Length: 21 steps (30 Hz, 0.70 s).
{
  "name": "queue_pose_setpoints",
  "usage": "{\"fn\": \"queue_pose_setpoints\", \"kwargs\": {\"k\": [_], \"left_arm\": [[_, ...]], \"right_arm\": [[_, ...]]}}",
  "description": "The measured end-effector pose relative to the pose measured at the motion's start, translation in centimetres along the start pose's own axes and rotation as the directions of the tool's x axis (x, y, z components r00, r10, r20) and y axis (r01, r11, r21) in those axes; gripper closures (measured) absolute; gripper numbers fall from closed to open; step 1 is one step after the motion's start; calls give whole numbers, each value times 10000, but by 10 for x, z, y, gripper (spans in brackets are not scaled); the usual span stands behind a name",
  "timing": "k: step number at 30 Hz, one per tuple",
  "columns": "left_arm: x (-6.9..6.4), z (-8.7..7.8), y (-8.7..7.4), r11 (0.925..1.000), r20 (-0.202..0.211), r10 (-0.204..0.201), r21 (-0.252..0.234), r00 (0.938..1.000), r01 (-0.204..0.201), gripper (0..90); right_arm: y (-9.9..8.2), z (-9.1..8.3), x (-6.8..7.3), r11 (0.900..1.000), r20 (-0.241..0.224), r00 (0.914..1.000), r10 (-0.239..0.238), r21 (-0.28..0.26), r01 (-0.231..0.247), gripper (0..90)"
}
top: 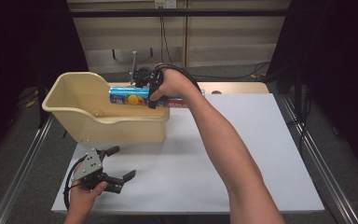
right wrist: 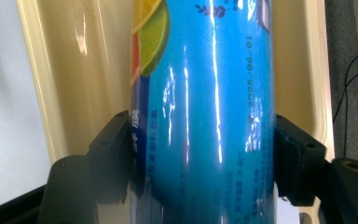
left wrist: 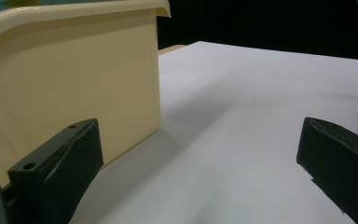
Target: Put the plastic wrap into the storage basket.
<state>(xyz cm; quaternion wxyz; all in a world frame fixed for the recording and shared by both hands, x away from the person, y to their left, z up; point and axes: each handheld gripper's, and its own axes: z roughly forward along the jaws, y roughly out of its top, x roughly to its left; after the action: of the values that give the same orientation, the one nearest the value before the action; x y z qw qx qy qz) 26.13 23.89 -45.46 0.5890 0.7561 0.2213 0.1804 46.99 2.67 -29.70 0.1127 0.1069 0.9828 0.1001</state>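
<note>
A: What are the left tongs (top: 121, 164) doing?

B: They rest low on the bench (top: 242, 154), wide apart, with nothing between them. The tub (top: 98, 122) stands just in front of them, a bit to the left.

A: And the right tongs (top: 152, 95)?

B: They are squeezed tight on the can (top: 129, 96). One jaw is on each side of it.

A: Where is the can?

B: Up in the air, over the tub's right rim. It lies flat. Its long side runs straight out past the right tongs and points over the tub.

A: Which hand is nearer to it?

B: The right one, it has it. I think the can only needs to go down into the tub below the tongs.
</note>
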Motion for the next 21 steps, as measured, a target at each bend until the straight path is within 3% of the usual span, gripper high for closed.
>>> {"fn": "queue_pose_setpoints", "kwargs": {"k": [3,7,9,11,15,17,21], "left_arm": [[0,1,0,10000,24,17,43,10000,-17,3],[-1,1,-1,9999,76,54,121,10000,-55,3],[-1,1,-1,9997,81,138,195,9999,-139,3],[-1,0,0,9998,83,114,165,9999,-116,3],[-2,-1,0,9998,78,153,148,9999,-154,3],[-2,-1,0,9998,69,151,119,9999,-152,3],[-3,0,0,9998,166,147,134,9998,-150,3]], "right_arm": [[2,-1,1,10000,258,9996,-84,-8,84,311],[4,-6,0,9999,103,9999,-69,-85,70,303],[8,-16,1,9984,230,9997,-78,-561,90,321],[12,-29,-1,9948,114,9997,228,-993,-216,262],[15,-48,-1,9843,355,9972,662,-1663,-594,181],[10,-53,-4,9809,369,9950,924,-1752,-846,147],[-10,-65,-10,9616,194,9847,1734,-2193,-1651,102]]}}
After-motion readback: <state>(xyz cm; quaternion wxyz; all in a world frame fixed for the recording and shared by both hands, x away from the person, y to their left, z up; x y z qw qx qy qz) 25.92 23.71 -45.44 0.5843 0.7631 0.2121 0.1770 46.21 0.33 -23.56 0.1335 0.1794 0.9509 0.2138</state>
